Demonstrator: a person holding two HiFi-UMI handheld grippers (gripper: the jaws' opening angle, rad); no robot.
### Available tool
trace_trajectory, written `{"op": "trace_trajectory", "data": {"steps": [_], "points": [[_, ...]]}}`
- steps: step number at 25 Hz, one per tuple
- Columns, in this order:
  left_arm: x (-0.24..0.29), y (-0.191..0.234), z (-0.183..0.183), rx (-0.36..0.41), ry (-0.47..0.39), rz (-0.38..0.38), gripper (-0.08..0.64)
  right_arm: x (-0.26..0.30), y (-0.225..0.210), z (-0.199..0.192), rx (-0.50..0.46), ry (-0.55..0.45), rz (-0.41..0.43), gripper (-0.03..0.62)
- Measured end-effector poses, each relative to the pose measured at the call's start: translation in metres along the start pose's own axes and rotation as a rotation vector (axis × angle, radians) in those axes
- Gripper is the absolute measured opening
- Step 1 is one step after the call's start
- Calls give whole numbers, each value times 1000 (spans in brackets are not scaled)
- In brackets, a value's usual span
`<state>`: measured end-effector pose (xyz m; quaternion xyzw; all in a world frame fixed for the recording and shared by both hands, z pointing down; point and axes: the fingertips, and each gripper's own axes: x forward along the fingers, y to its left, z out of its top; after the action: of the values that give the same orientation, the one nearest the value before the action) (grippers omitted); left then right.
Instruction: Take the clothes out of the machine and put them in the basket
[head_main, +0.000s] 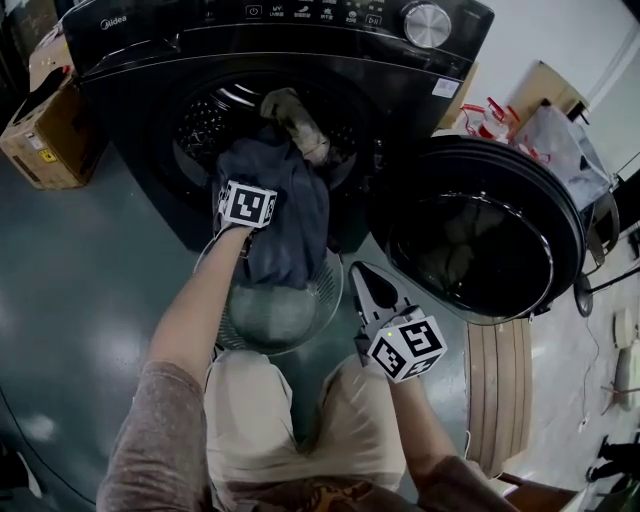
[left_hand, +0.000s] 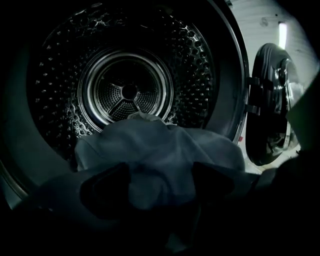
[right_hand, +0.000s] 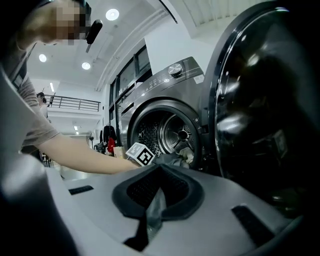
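Drum (left_hand: 129, 91), cloth (left_hand: 165, 145) between left gripper (left_hand: 160, 182) jaws (apart)

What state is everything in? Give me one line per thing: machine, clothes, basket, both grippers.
Machine door: swung open.
Basket: on the floor below the drum mouth.
Dark blue garment: draped out of the drum, lower end in the basket.
Beige garment: lying at the drum mouth.
Left gripper: jaws apart, blue cloth between them.
Right gripper: jaws together, empty.
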<state>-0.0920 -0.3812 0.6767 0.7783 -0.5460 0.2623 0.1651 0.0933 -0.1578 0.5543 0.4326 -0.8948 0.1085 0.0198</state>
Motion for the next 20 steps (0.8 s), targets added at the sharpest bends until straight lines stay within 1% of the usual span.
{"op": "trace_trajectory", "data": {"steps": [2, 3, 4, 6, 7, 8, 9, 11, 13, 15, 17, 20], "points": [[0, 0, 0, -2, 2, -3, 427, 1, 1, -3, 1, 6, -1, -3], [0, -1, -1, -5, 5, -7, 403, 1, 2, -4, 0, 9, 0, -3], [-1, -1, -2, -9, 7, -11, 338, 2, 3, -5, 1, 11, 2, -3], [-5, -4, -6, -29, 13, -28, 247, 4, 5, -6, 6, 12, 8, -3], [-8, -6, -8, -50, 16, -46, 146, 5, 7, -6, 10, 10, 12, -3], [-11, -10, -9, -70, 17, -61, 88, 6, 9, -5, 11, 7, 17, -3], [-15, -12, -9, -79, 15, -69, 46, 7, 11, -4, 12, 4, 23, -3], [-26, -16, -6, -84, -2, -74, 23, 8, 15, -1, 12, -6, 35, -3], [-43, -22, -1, -107, -26, -92, 21, 8, 16, 3, 19, -22, 43, -3], [-64, -32, 1, -122, -50, -136, 14, 7, 16, 7, 33, -37, 50, -3], [-87, -46, 1, -120, -66, -185, 14, 9, 18, 12, 38, -48, 64, -3], [-124, -62, -4, -113, -81, -240, 14, 12, 26, 15, 34, -54, 96, -3]]}}
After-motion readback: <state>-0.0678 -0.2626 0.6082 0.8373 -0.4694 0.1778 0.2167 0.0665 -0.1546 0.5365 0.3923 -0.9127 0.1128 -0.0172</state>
